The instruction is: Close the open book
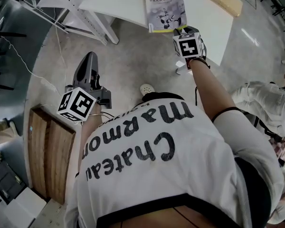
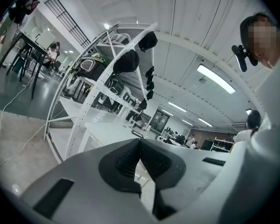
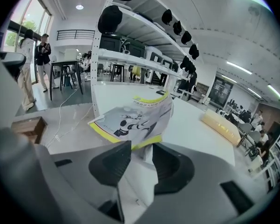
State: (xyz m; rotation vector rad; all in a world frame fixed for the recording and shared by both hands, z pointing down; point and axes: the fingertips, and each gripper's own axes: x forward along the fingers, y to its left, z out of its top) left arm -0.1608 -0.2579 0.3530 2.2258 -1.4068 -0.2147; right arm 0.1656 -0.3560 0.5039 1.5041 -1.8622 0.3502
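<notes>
Our right claw (image 3: pixel 141 149) stands released, jaws apart and pinching nothing, with the yellow-trimmed edge of the book (image 3: pixel 133 121) just past its tips. From the right gripper view the front cover faces up but bows a little, not quite flat. From the head view the book lies on the white worktop (image 1: pixel 128 4), close to its near edge, cover side up. So we judge the closing step all but done: the cover is over and the claw has let go. What we need next is a gentle press to settle that cover, or simply a clean pull-back without snagging the edge. Our left claw (image 2: pixel 140 143) is clenched on nothing, hanging over the floor well apart from the book.
</notes>
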